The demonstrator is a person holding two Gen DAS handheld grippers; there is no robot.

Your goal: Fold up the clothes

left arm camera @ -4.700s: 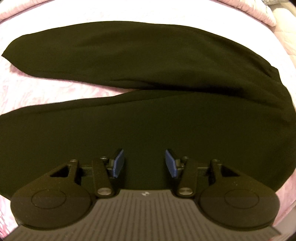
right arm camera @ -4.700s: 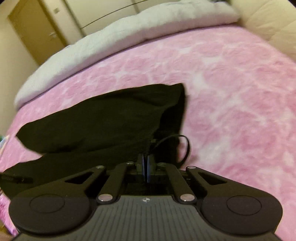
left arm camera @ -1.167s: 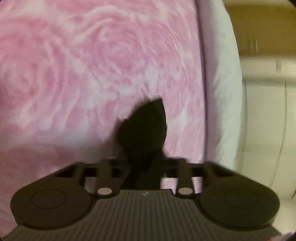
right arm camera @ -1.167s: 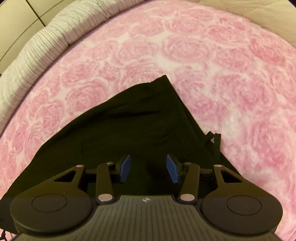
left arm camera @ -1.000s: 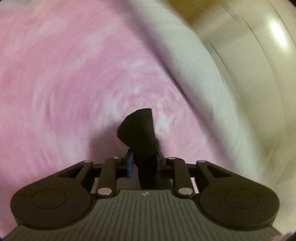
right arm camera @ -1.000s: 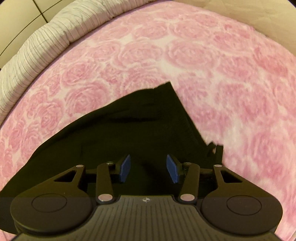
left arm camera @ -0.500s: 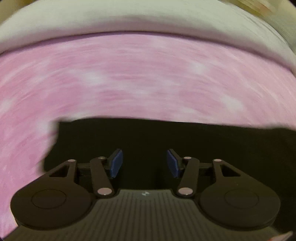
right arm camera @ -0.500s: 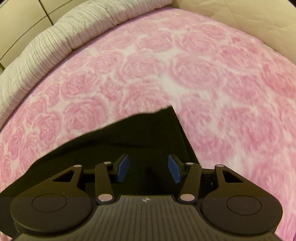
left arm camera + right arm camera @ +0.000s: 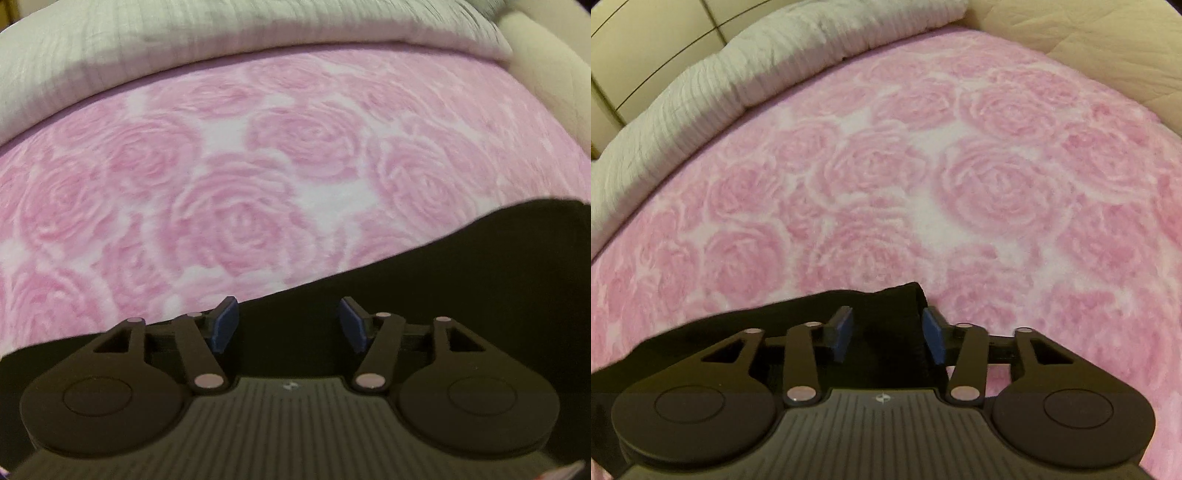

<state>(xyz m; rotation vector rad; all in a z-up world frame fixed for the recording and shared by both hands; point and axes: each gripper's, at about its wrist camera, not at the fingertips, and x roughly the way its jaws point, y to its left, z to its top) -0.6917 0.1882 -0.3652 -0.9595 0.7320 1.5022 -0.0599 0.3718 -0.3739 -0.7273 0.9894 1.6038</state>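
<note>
A black garment [image 9: 461, 277] lies flat on the pink rose-patterned bedspread [image 9: 236, 206]. In the left wrist view its far edge runs slantwise from lower left to upper right. My left gripper [image 9: 289, 325] hovers over that edge, its jaws opening, with cloth beneath the blue pads [image 9: 225, 325] but nothing pinched. In the right wrist view a corner of the black garment [image 9: 882, 306] pokes out just past my right gripper [image 9: 886, 332]. That gripper is open, with the corner lying under the gap between its pads and not pressed.
A white ribbed duvet [image 9: 713, 92] is bunched along the far side of the bed; the same duvet [image 9: 184, 48] fills the top of the left view. A beige padded surface [image 9: 1108, 44] borders the bed at right. Pale cupboard panels [image 9: 635, 40] stand behind.
A second ago my left gripper was shut on a tip of black cloth; it has let go, rolled and swung over the flat garment. The right gripper slid towards the garment's corner.
</note>
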